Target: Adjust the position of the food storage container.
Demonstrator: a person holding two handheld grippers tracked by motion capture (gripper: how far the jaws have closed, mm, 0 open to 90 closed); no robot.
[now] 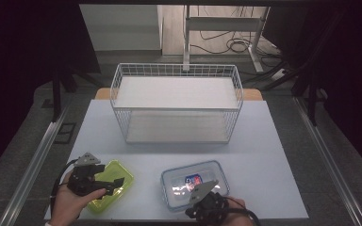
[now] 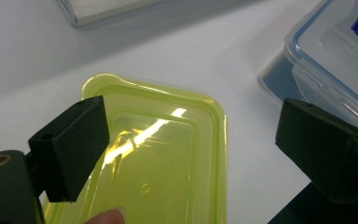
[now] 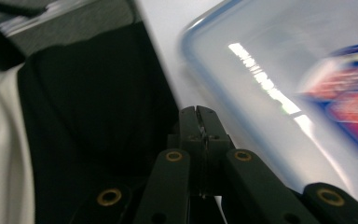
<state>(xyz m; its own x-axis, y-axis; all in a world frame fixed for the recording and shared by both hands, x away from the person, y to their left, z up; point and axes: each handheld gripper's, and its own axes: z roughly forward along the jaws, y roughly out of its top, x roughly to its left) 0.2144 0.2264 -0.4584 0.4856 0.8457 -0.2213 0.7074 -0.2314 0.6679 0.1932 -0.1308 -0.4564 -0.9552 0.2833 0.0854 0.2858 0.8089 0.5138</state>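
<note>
Early going here, by the look of it. Both containers sit on the bench (image 1: 264, 141) at the near edge, and the wire basket (image 1: 176, 101) up at twelve o'clock holds nothing on either of its two levels. If the job is to load that basket, nothing has gone in yet; everything is left to do.

The left hand-held gripper (image 1: 104, 181) hangs over the green container (image 1: 118, 181), down at about seven o'clock on the bench. In the left gripper view its jaws stand wide apart, one pad over the green container (image 2: 163, 158) near its left side, the other out past its right edge toward the clear one. They grip nothing. The container lies flat, lid on, apart from its neighbour.

The right hand-held gripper (image 1: 202, 193) is at the clear container with the blue rim (image 1: 195, 181), at roughly five o'clock. In the right gripper view the jaws are pressed together with no gap, the tip (image 3: 198, 116) just beside the container's blue edge (image 3: 261, 93). Nothing sits between them as far as I can see, though the picture is blurred, so the hand is likely on the move.

The count: two lidded containers, one green, one clear with a red and blue label; one wire basket with two shelves; two hand-held grippers. My read is that the green one gets picked up first, since those jaws are already spread over it.
</note>
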